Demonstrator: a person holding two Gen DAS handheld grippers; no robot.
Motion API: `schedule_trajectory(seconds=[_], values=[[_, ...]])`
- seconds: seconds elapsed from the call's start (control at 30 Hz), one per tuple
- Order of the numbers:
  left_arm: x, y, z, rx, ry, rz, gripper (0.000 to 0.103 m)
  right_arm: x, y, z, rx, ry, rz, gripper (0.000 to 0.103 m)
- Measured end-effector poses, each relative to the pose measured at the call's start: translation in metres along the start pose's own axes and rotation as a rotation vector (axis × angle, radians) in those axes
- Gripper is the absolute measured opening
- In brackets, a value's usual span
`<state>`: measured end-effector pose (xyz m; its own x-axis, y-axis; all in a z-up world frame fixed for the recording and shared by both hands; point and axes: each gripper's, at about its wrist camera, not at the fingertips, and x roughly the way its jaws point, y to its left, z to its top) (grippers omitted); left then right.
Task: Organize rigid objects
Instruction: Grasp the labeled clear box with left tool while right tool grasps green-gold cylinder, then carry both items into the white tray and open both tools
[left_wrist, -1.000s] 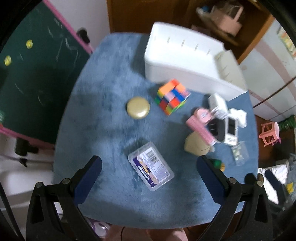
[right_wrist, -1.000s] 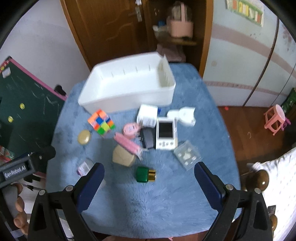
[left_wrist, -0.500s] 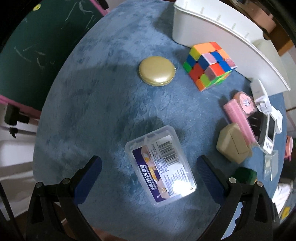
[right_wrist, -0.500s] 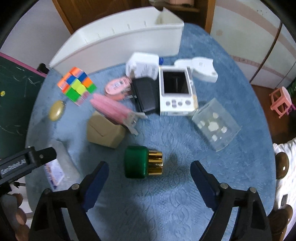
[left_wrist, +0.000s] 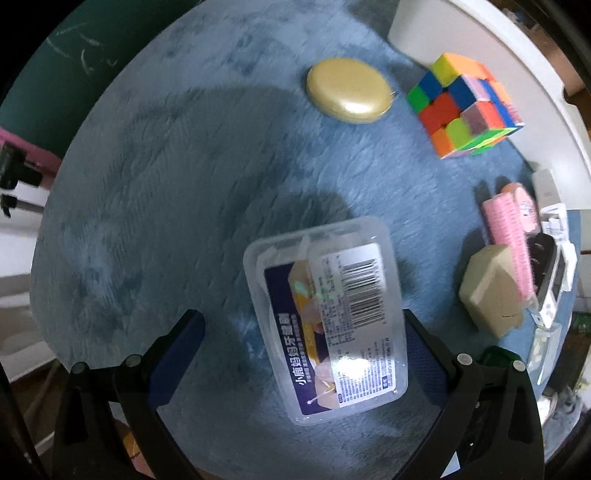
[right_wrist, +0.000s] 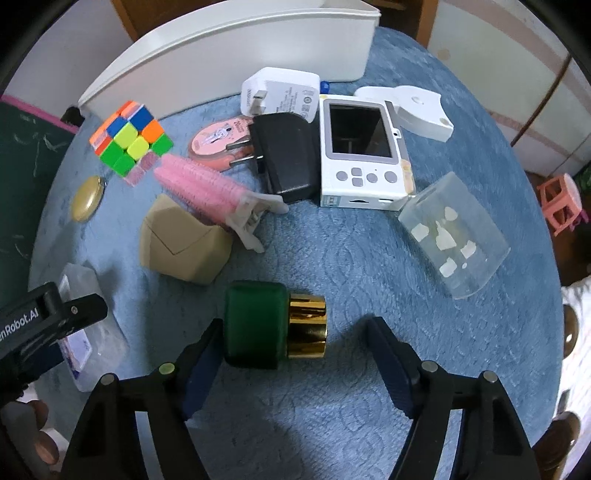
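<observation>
On the blue plush table cover lies a clear plastic box (left_wrist: 325, 314) with a purple label, flat between the fingers of my left gripper (left_wrist: 299, 343). That gripper is open: its right finger is at the box's edge and its left finger stands well clear. A green bottle with a gold cap (right_wrist: 266, 325) lies on its side between the fingers of my right gripper (right_wrist: 295, 350). Those jaws are closing. The left pad is at the green body, while the right pad is still apart from the cap. A white bin (right_wrist: 229, 48) stands at the back.
Near the bin lie a colour cube (right_wrist: 129, 136), a gold oval case (left_wrist: 349, 90), a beige box (right_wrist: 181, 240), a pink roller (right_wrist: 207, 188), a black adapter (right_wrist: 288, 155), a white handheld console (right_wrist: 362, 147), a white charger (right_wrist: 280, 92) and a clear case (right_wrist: 454, 232).
Both grippers have come down close to the table. The left now straddles the clear box. The right has narrowed its jaws around the green bottle.
</observation>
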<state>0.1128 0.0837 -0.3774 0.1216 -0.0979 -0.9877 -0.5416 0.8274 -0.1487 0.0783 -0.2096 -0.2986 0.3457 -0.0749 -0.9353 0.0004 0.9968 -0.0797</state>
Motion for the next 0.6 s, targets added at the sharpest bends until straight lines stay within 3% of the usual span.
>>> schedule_trajectory(seconds=[0.2, 0.27, 0.3, 0.33, 0.5, 0.6], values=[[0.013, 0.007, 0.001, -0.009, 0.015, 0.011, 0.097, 0.000, 0.009, -0.006, -0.061, -0.022, -0.021, 0.059], [0.005, 0.002, -0.006, -0.002, -0.004, 0.014, 0.084, 0.000, 0.011, -0.007, -0.087, -0.030, -0.016, 0.045], [0.003, 0.002, -0.006, 0.011, -0.015, 0.013, 0.079, 0.000, 0.013, -0.006, -0.103, -0.034, -0.016, 0.045], [0.000, -0.001, -0.008, 0.027, -0.023, 0.010, 0.066, -0.004, 0.013, -0.006, -0.115, -0.034, -0.022, 0.045], [-0.009, -0.009, -0.007, 0.091, -0.046, 0.053, 0.066, -0.010, 0.011, -0.004, -0.144, -0.036, -0.010, 0.045], [-0.035, -0.012, -0.019, 0.117, -0.080, 0.056, 0.066, -0.021, 0.009, -0.005, -0.171, -0.055, -0.004, 0.044]])
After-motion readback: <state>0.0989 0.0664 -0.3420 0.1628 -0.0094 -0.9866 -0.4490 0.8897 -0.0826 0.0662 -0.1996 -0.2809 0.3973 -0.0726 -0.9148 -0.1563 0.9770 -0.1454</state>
